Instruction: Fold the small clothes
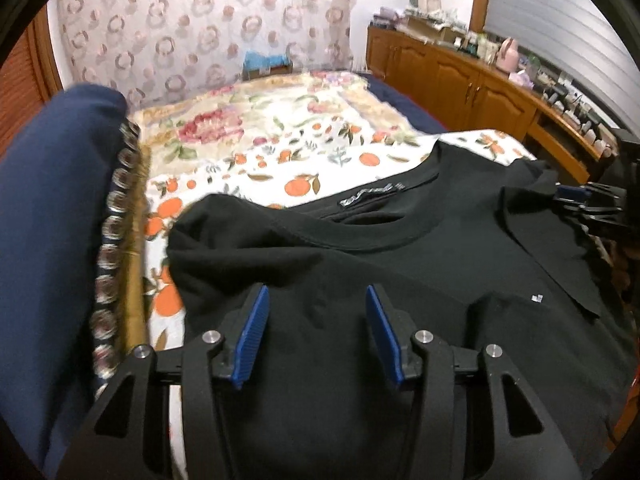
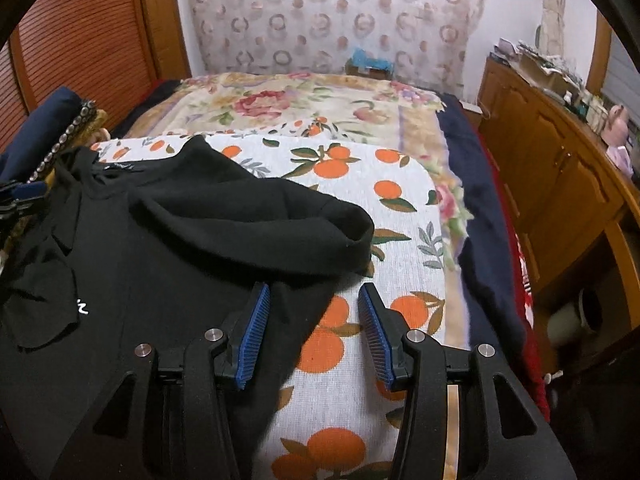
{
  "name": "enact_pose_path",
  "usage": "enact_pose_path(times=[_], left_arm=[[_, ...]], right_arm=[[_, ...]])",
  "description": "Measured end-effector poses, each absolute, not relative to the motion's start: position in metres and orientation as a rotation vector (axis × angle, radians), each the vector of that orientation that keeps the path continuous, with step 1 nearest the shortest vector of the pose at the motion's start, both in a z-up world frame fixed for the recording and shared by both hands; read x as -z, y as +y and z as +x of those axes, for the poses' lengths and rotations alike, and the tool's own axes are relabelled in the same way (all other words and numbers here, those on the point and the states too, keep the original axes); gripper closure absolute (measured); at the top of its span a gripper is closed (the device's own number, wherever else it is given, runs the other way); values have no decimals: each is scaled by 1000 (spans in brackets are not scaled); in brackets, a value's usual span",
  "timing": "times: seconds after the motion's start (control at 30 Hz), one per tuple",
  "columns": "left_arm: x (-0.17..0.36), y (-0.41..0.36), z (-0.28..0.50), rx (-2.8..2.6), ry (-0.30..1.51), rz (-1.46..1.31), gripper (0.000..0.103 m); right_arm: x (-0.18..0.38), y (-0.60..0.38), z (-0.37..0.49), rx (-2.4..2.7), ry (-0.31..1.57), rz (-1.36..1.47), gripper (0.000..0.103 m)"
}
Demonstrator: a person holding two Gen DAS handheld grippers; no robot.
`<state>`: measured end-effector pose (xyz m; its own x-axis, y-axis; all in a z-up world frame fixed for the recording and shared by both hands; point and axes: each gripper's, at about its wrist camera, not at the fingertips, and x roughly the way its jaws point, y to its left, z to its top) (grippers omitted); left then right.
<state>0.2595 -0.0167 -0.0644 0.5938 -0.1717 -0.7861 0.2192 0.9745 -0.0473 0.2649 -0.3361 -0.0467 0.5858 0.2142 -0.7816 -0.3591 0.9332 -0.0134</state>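
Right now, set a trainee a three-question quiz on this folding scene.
1. True or false: the left tongs are shut on the black T-shirt.
2. What fruit is printed on the cloth under the shirt?
3. The right tongs are poised over: A) the shirt's side edge, B) the neck label, C) the wooden cabinet.

Key: 1 false, both tongs are open and hold nothing. 2 oranges. 3 A.
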Motion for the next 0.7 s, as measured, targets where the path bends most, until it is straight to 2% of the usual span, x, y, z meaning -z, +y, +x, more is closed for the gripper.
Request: enact_pose_path(times=[0.27, 0.3, 0.33, 0.43, 0.57, 0.7], left_arm=[[75, -16, 270, 237, 927, 60, 53], [74, -18, 269, 261, 924, 66, 61], [74, -20, 270, 276, 919, 83, 84], [70, -25, 271, 304, 929, 126, 99], [58, -17, 265, 280, 901, 133, 102], [11, 17, 250, 192, 760, 62, 102]], right_arm=[[48, -333, 264, -334, 871, -188, 55], [49, -332, 264, -334, 872, -189, 54], [48, -332, 265, -334, 872, -189, 54], [48, -332, 265, -335, 872, -186, 54], [48, -332, 265, -335, 872, -188, 54], [48, -332, 265, -335, 872, -187, 53]])
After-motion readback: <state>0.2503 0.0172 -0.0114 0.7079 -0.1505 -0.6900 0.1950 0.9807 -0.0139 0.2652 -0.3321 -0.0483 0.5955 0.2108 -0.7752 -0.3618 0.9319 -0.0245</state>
